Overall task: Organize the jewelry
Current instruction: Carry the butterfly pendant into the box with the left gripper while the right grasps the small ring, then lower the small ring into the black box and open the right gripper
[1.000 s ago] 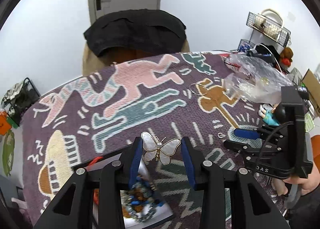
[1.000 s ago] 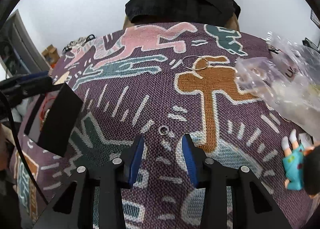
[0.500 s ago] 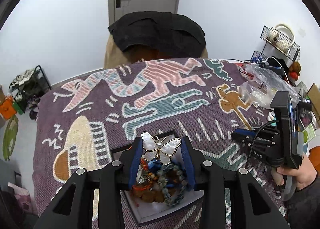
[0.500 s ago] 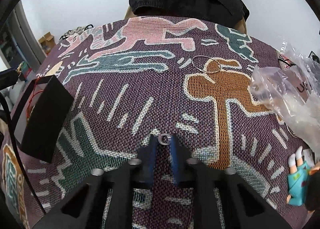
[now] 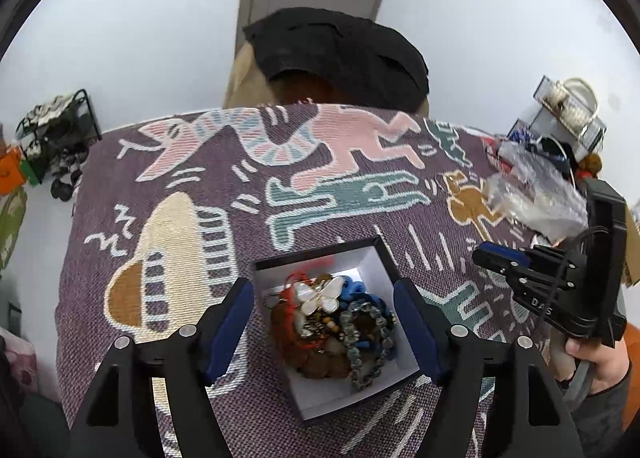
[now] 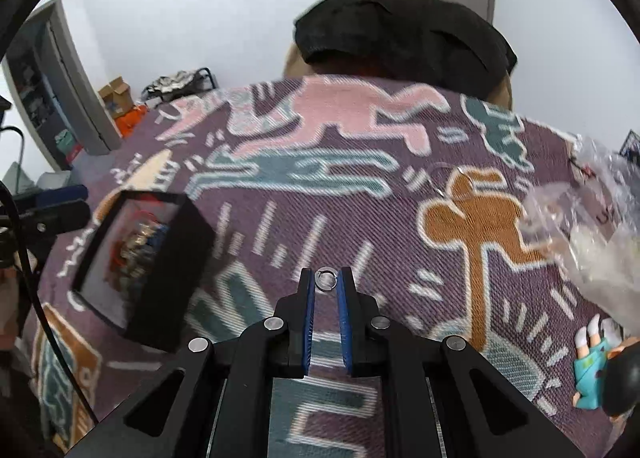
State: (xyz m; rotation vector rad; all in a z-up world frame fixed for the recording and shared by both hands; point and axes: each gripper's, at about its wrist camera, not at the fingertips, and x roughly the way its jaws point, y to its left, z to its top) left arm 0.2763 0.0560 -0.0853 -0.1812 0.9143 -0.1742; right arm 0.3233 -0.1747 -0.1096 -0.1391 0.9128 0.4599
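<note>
With the small silver ring (image 6: 326, 278) pinched at the very tips of the right gripper (image 6: 326, 282), jaws pressed nearly together on it, black jewelry box (image 6: 182, 254) lying off to the left of that hand, open top facing up. Probably a carry leftward and a drop over the rim. Over the box, left gripper (image 5: 324, 322) opening wide, nothing between the blue pads, pearly butterfly brooch (image 5: 320, 295) lying flat on the heap of glossy beads (image 5: 366, 334) and red cord. Woven, nubbly patterned cloth (image 5: 208, 185) underneath everything.
</note>
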